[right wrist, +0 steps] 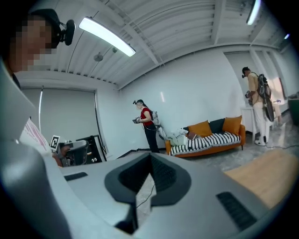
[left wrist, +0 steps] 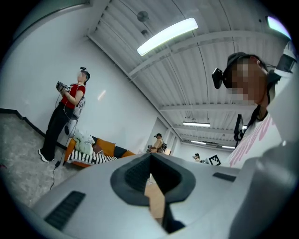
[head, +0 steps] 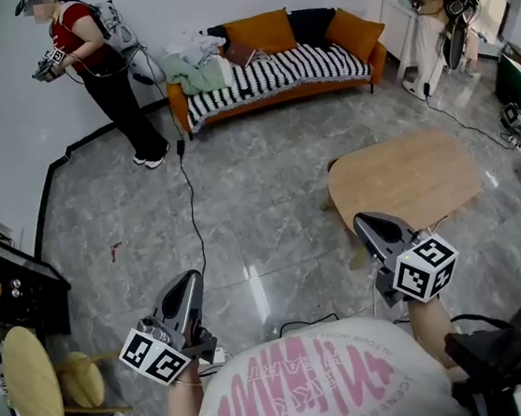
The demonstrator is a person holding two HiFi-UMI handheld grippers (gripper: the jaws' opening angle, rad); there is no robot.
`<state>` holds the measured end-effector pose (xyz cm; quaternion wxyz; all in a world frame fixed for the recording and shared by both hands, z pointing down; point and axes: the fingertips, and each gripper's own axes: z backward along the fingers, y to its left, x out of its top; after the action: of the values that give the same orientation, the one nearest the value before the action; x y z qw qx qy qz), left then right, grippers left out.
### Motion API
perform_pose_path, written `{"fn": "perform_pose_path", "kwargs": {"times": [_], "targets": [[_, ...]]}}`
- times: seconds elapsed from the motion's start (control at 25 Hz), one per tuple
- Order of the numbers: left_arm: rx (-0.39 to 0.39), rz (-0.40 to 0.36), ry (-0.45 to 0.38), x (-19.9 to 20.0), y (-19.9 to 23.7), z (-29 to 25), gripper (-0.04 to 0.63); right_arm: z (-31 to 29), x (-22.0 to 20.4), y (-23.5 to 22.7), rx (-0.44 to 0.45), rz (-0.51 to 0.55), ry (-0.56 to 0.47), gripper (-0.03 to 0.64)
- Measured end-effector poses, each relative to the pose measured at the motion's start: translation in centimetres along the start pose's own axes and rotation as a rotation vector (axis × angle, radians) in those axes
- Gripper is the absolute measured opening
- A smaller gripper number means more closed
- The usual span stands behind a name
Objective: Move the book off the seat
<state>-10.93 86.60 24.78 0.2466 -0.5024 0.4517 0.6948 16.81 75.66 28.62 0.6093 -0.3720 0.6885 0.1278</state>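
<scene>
Not begun yet. On the sofa (head: 276, 102) seat in the upper middle of the frame, probably the book (head: 240, 54), untouched. Low in the frame, well apart from it, left tool (head: 192, 278) and right tool (head: 364, 225), both clenched on nothing. Left to do: approaching, grasping, lifting away. Free floor (head: 260, 202) between; to mind the cable (head: 194, 210) and the worktop (head: 408, 179) edge at right.
</scene>
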Motion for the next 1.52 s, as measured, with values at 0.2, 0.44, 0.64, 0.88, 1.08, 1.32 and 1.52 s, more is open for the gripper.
{"fn": "perform_pose_path", "kwargs": {"times": [0.2,0.44,0.64,0.88,1.08,1.32,1.52], "targets": [[-0.029,-0.129,-0.121,2.6,0.6,2.4,0.006,-2.4,-0.3,0.9,0.014,-0.072,-0.036,0.009],[-0.101,-0.336,-0.200,5.4,0.1,2.6,0.006,-3.9,0.0,1.5,0.056,-0.214,-0.068,0.009],[-0.182,-0.506,-0.116,4.7,-0.7,-0.4,0.006,-5.1,1.6,-0.7,0.042,-0.229,-0.086,0.009],[-0.120,-0.371,-0.060,3.3,2.9,-2.9,0.006,-8.3,0.6,-2.0,0.046,-0.155,0.002,0.009],[-0.131,-0.325,-0.046,3.2,5.4,-7.6,0.006,-12.1,1.3,-5.9,0.041,-0.128,0.053,0.009],[-0.116,-0.348,-0.017,3.0,8.1,-14.0,0.006,-16.2,4.2,-10.9,0.075,-0.100,0.025,0.009],[-0.032,-0.300,-0.053,3.8,10.5,-18.5,0.006,-19.6,6.8,-15.4,0.113,-0.127,0.021,0.009]]}}
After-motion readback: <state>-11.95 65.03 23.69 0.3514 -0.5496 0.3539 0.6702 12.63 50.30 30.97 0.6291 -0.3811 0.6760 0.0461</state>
